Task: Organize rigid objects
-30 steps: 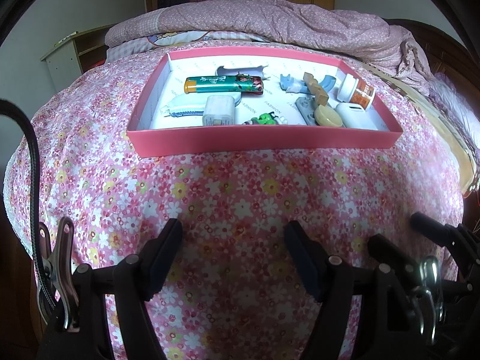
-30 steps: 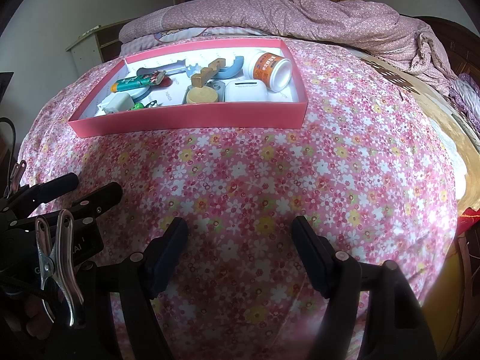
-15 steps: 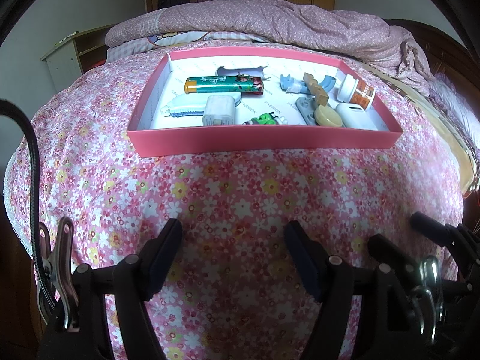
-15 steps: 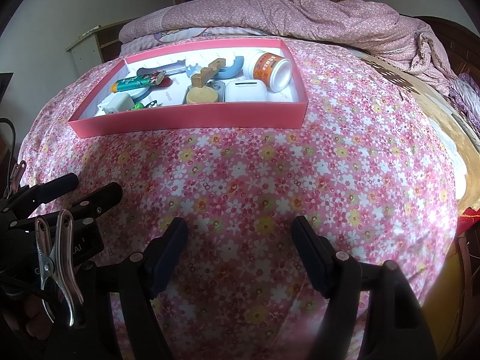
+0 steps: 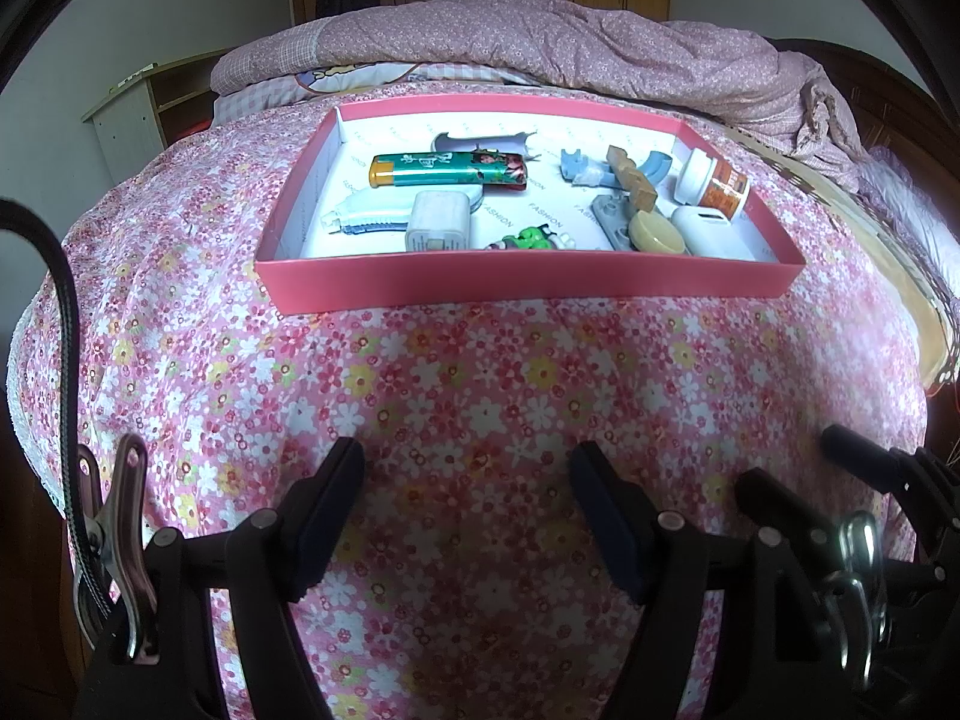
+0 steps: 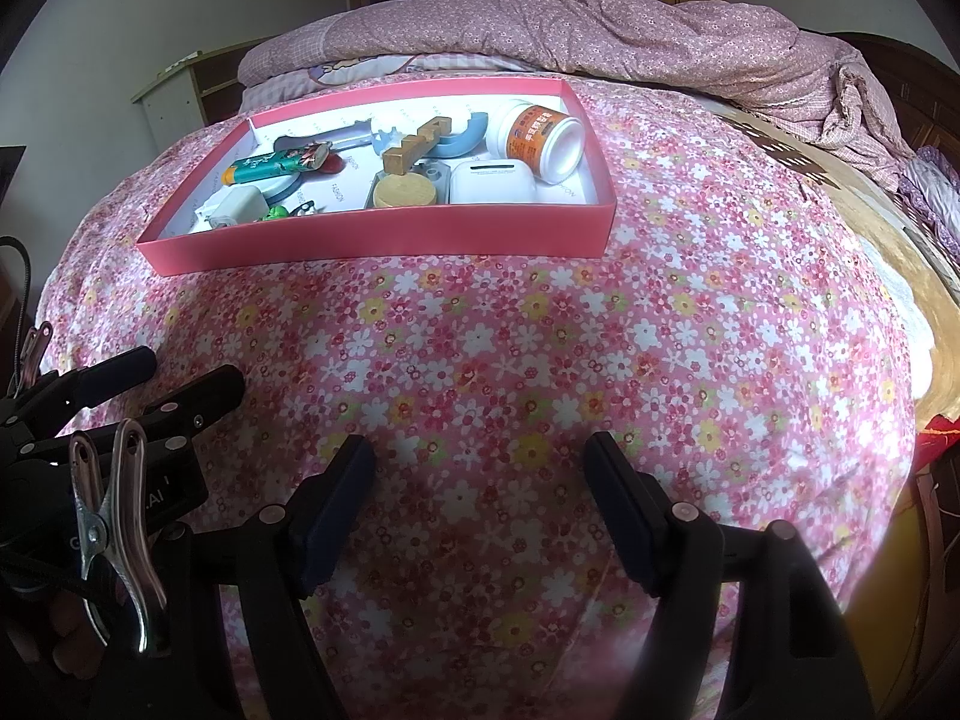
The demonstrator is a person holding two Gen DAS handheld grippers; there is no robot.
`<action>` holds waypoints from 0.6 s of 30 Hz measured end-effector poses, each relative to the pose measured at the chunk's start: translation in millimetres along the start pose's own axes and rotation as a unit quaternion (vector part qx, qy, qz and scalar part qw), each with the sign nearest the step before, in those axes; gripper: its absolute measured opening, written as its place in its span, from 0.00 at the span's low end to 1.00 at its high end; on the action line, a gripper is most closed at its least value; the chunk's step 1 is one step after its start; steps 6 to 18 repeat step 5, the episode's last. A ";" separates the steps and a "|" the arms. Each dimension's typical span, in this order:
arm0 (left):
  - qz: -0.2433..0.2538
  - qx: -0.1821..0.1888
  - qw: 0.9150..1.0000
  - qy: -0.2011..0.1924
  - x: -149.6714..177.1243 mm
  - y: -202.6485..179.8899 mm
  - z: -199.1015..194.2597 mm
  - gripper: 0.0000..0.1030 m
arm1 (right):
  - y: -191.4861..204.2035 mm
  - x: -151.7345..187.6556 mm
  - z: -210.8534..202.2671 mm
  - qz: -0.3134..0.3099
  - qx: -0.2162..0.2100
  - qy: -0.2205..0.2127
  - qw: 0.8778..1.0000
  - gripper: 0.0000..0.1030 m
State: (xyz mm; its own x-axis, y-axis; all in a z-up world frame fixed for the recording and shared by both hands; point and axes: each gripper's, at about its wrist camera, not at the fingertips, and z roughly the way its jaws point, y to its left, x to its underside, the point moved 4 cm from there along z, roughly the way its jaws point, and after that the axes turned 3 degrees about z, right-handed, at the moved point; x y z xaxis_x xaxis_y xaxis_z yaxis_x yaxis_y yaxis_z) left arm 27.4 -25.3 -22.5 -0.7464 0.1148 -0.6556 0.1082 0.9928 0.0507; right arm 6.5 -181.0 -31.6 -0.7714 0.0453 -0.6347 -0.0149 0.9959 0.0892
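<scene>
A pink tray lies on the flowered bedspread and holds several small items: a green lighter, a white charger cube, a white earbud case, a white jar with an orange label, a round wooden lid, a wooden block and a green toy. My left gripper and right gripper are both open and empty, well short of the tray's near wall.
The flowered bedspread fills the foreground. A rumpled pink quilt lies behind the tray. A bedside cabinet stands at the far left. The right gripper's fingers show at the lower right of the left wrist view.
</scene>
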 end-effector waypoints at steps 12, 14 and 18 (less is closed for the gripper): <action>0.001 0.000 1.000 0.001 0.7 0.2 -0.2 0.75 | 0.5 -0.8 0.0 0.001 -0.001 0.000 1.000 0.72; 0.001 0.000 1.000 0.001 0.7 0.2 -0.2 0.75 | 0.5 -0.8 0.0 0.001 -0.001 0.000 1.000 0.72; 0.001 0.000 1.000 0.001 0.7 0.2 -0.2 0.75 | 0.5 -0.8 0.0 0.001 -0.001 0.000 1.000 0.72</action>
